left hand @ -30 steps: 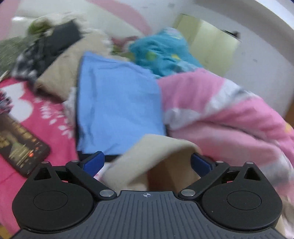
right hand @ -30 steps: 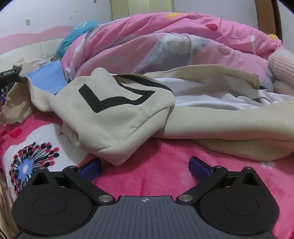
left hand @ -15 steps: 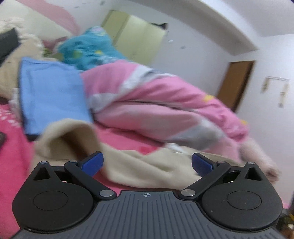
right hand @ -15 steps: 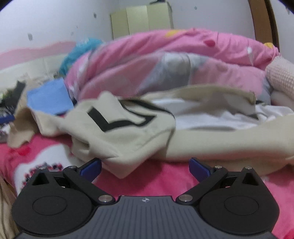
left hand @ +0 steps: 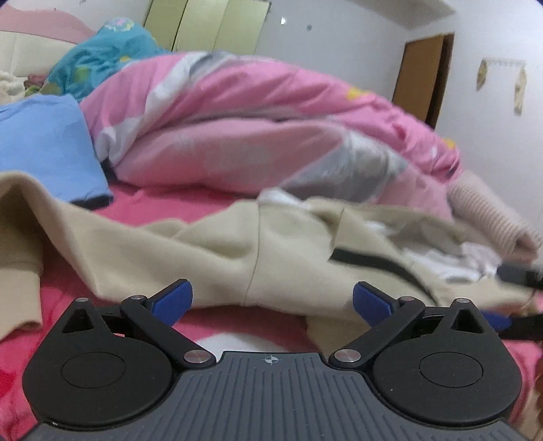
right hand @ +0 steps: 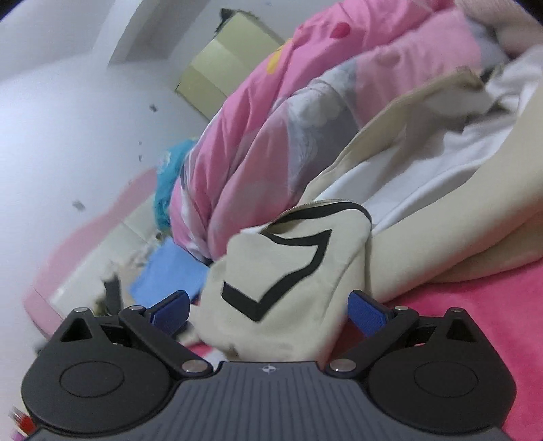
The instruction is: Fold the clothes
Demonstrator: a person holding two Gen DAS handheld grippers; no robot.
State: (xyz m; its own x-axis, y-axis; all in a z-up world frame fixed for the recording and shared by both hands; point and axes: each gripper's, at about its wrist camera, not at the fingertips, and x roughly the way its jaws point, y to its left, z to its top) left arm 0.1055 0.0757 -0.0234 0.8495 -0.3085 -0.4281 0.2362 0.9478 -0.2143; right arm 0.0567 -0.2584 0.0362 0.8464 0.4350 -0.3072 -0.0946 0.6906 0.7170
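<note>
A bed point(left hand: 217, 200) with a bright pink fleecy cover carries everything here. A cream jacket point(left hand: 237, 257) with black stripes sprawls across it, crumpled. Behind that lies a bunched pink quilt point(left hand: 271, 129), with a folded blue garment point(left hand: 44, 146) beside it and a teal blanket point(left hand: 101, 57) heaped farther back.

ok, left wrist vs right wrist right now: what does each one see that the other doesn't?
Left wrist only: a brown door, a ribbed pink knit at the duvet's end, and a bare stretch of the cream garment's back seam.

Right wrist only: the black chevron print on the cream jacket and its white lining.

Both: the pink duvet, the folded blue cloth, the teal bundle, the yellow-green cabinet and the pink bedspread. Each hand-held gripper, left and right, is open with cream fabric between its fingers.
</note>
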